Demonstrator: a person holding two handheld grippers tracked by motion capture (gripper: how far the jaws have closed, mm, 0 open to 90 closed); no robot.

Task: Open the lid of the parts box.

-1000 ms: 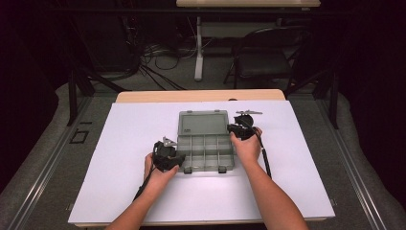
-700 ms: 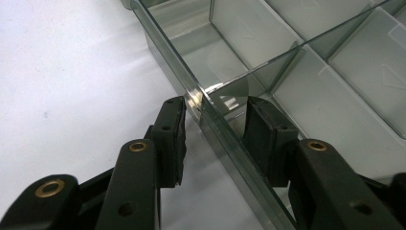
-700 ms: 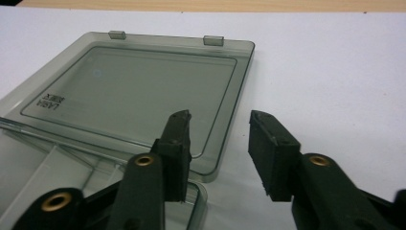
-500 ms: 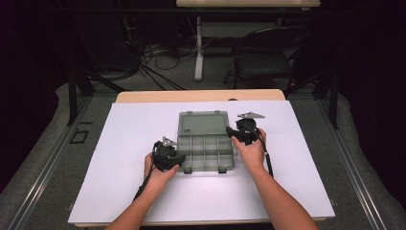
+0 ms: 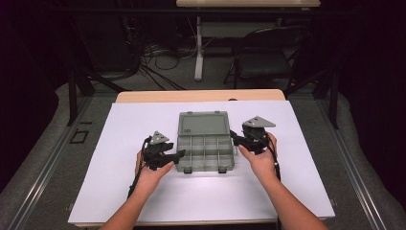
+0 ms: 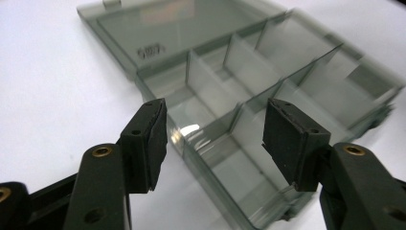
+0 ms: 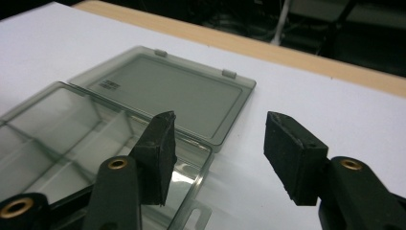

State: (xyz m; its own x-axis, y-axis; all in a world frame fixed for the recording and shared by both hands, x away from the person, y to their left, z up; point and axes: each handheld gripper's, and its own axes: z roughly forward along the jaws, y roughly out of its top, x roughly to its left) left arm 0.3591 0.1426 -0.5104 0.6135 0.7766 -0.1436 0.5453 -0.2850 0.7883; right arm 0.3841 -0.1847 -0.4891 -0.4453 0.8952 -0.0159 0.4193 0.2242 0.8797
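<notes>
1. Two black two-jaw grippers are flanking a smoky grey transparent plastic organiser box [image 5: 206, 146] that is lying open on the white table cover [image 5: 119, 191].
2. On the box's left side, the left gripper [image 5: 178, 154] is hovering with its jaws partly apart; they have just been opening, and nothing is sitting between the pads [image 6: 155, 143].
3. Seen in the left gripper view, the left gripper [image 6: 215, 139] is pointing over the box's divided tray [image 6: 268, 120], clear of its walls.
4. At the box's right edge, the right gripper [image 5: 234, 137] is likewise standing partly open, its jaws having just been widening, and it is gripping nothing.
5. In the right gripper view, the right gripper [image 7: 218, 153] is hanging above the tray's near corner [image 7: 191, 163], with the white cover showing in the gap.
6. Flat on the table, the flipped-back lid [image 7: 177, 96] is lying beyond the tray, joined at the hinge.
7. Near the middle of the white cover, the box is resting with its two front latches [image 5: 186, 169] facing the person.
8. Beyond the cover, a strip of light wooden tabletop [image 5: 201, 95] is showing at the far edge.
</notes>
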